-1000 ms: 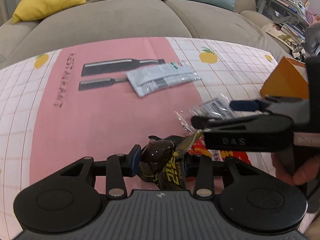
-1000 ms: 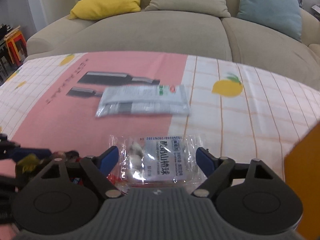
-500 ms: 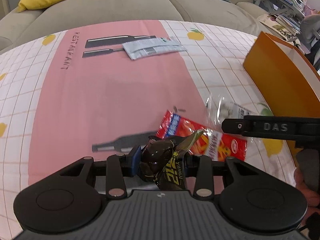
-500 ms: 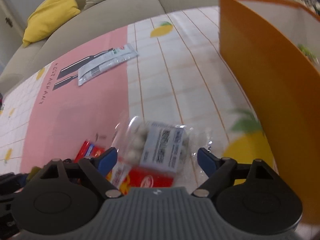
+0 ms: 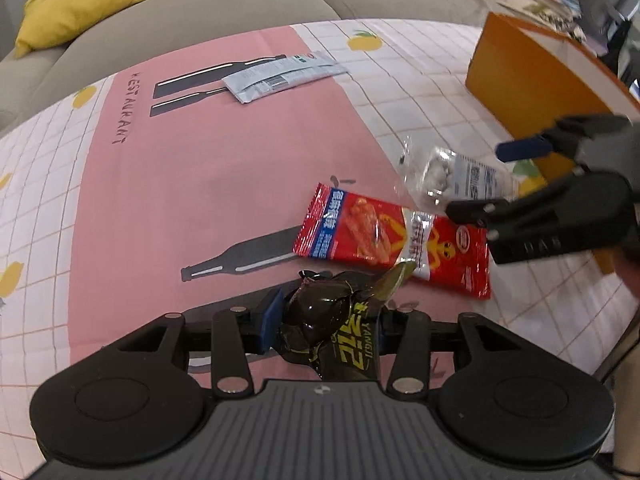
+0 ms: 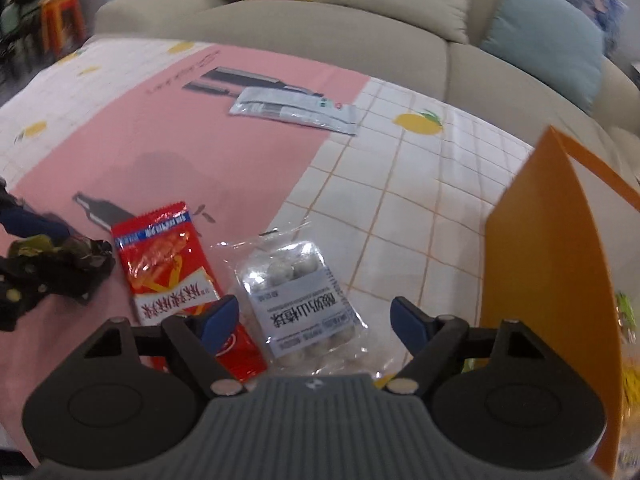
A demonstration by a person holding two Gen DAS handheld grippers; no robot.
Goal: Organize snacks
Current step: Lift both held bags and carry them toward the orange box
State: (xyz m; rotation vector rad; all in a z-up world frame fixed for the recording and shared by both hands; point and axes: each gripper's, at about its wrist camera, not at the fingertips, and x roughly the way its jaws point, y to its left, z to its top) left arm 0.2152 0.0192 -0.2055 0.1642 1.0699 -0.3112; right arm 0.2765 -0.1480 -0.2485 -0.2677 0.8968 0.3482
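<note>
Snacks lie toward the near edge of the pink-and-white surface (image 5: 208,168). The left gripper (image 5: 326,326) has a crumpled dark wrapper (image 5: 332,332) between its jaws, which are opening; the left pad looks just off the foil, so the hold seems to be loosening. A second ago that wrapper was pinched tight over bare cloth; now it hangs beside the red packet (image 5: 394,236), at its 7 o'clock. The right gripper (image 6: 314,318) has swung from the far side to straddle the clear bag (image 6: 304,304), jaws wide and closing, pads not touching it. The bag sits at the red packet's 3 o'clock in the right view, with the orange box (image 6: 540,260) further that way. Both hands have come near the box, so I'd guess the sorting is converging there. A grey sachet (image 5: 280,76) waits at 12 o'clock. The box's inside is mostly cut off; only blurred colours show. The wrapper's underside is hidden.
</note>
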